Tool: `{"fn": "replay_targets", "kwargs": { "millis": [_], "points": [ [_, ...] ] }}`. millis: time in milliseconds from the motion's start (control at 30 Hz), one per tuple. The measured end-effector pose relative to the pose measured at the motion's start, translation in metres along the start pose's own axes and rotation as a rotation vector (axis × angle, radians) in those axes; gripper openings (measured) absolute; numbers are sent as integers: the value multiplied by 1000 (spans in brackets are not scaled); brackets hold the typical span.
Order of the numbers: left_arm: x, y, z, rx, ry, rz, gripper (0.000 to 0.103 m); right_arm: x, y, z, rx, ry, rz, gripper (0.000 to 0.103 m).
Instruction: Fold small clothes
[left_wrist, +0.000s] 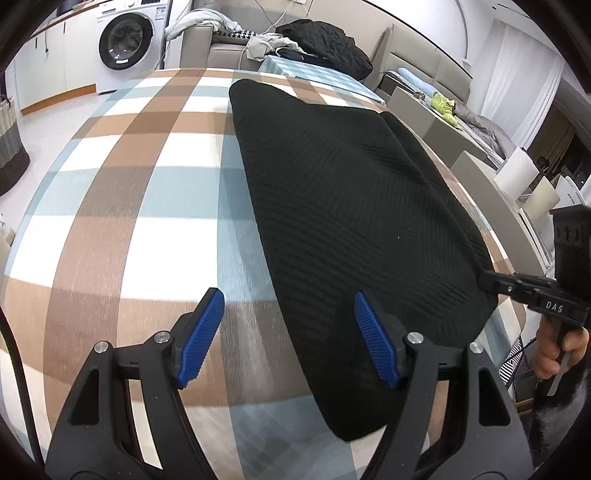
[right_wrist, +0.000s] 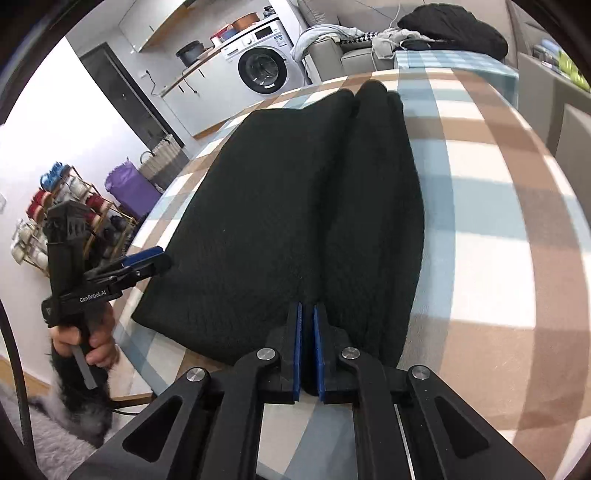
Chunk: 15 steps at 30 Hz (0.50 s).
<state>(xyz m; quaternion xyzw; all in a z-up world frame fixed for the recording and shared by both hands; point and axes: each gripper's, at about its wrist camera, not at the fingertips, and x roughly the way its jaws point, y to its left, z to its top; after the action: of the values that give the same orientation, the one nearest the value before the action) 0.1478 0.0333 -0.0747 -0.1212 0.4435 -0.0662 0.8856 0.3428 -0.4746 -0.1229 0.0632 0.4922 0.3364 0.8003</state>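
Observation:
A black ribbed knit garment (left_wrist: 351, 206) lies flat on the checked tablecloth (left_wrist: 147, 184); in the right wrist view the garment (right_wrist: 288, 206) shows a long fold ridge down its middle. My left gripper (left_wrist: 288, 332) is open, just above the cloth at the garment's near corner, right finger over the fabric, nothing held. It also shows in the right wrist view (right_wrist: 147, 262) at the garment's left edge. My right gripper (right_wrist: 307, 347) is shut on the garment's near hem. It shows in the left wrist view (left_wrist: 487, 282) at the garment's right corner.
A washing machine (left_wrist: 125, 40) stands beyond the table. A sofa with a black jacket (left_wrist: 325, 40) and piled clothes lies behind. A shoe rack (right_wrist: 55, 221) and a woven basket (right_wrist: 162, 158) stand on the floor at left. Table edges curve close on both sides.

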Motion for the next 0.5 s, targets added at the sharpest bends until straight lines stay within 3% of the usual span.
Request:
{"fn": "replay_targets", "kwargs": {
  "millis": [133, 333, 367, 433, 500],
  "points": [
    [-7, -7, -10, 16, 13, -55, 70, -10, -4, -5, 22, -27, 33, 17],
    [-4, -26, -27, 94, 45, -56, 70, -13, 2, -6, -16, -23, 0, 17],
    [-4, -25, -27, 91, 41, -59, 70, -18, 2, -4, -20, -36, -15, 21],
    [-4, -22, -25, 70, 40, -74, 70, -28, -2, -1, -3, -79, -52, 44],
    [-3, -19, -22, 49, 35, -72, 70, -32, -2, 5, 6, -109, -67, 44]
  ]
}}
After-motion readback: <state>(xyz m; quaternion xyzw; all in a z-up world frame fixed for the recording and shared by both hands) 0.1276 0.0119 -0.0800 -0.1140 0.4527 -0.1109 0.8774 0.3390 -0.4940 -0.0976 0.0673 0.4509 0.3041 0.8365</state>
